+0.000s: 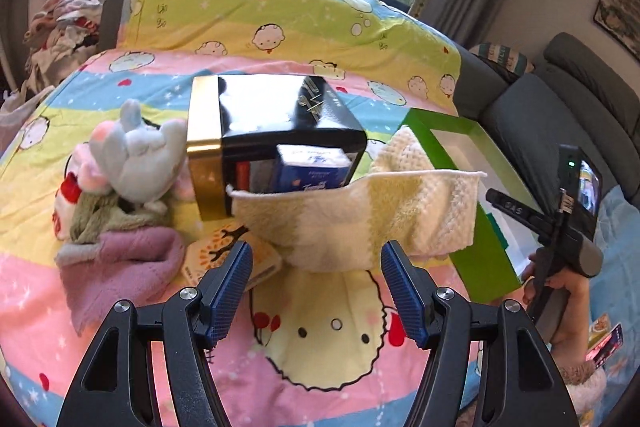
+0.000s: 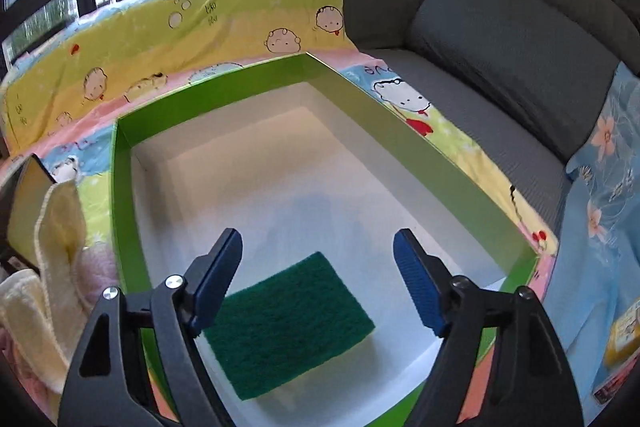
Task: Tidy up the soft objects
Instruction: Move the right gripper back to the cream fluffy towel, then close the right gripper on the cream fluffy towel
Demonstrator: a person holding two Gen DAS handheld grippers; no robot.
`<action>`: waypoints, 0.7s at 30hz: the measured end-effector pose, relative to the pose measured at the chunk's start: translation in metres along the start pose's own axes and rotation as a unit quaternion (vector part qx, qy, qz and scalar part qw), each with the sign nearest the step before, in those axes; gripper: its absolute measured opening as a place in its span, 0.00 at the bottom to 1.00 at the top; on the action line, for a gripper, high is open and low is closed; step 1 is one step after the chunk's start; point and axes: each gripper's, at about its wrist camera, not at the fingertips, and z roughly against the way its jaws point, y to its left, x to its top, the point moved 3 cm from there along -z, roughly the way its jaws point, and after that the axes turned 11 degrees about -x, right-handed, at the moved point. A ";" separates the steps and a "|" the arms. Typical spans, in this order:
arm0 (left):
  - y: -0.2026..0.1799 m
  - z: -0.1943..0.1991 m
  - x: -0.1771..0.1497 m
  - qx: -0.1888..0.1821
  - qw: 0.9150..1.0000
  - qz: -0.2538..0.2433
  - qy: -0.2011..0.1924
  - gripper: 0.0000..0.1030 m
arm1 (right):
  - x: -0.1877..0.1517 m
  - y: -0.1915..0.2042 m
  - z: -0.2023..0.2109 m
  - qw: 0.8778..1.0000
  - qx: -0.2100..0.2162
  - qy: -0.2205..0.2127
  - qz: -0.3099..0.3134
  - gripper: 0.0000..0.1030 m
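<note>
Left gripper hovering over a cartoon-print bedsheet in pink, yellow and blue bands, jaws released, nothing between the blue ribbed pads. Just ahead of it, a cream-and-yellow knitted towel draped against the open front of a glossy black box with a gold band, lying on its side. Inside that box, a blue tissue packet. To the left of the box, touching it, a pale grey-white plush toy with pink patches piled on an olive-green cloth and a crumpled mauve fleece towel. Partly under the cream towel, a small card with an orange tree print. Behind and to the right of the towel, a shallow rectangular tray with bright green walls and white floor. At the right edge, a person's hand gripping the handle of the other device.

Right gripper held above the green tray, jaws released, nothing pinched. On the tray's white floor, near its front-left corner, a flat dark green scouring pad, lying below and between the pads, not touched by them. Left of the tray wall, the cream towel and a bit of the mauve towel. Beyond the sheet, a grey sofa; at far right, a light blue floral cloth.
</note>
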 end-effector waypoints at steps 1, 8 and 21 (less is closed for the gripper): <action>0.002 0.000 -0.002 0.002 1.000 0.002 0.000 0.69 | -0.001 -0.002 0.004 1.000 0.014 -0.002 -0.011 0.77; 0.029 0.000 -0.016 0.009 0.999 0.030 -0.002 0.78 | 0.005 0.009 0.059 0.993 0.100 -0.053 -0.034 0.95; 0.060 0.009 -0.024 0.024 0.997 0.068 -0.004 0.78 | -0.028 0.143 0.048 0.965 0.243 0.046 0.091 0.36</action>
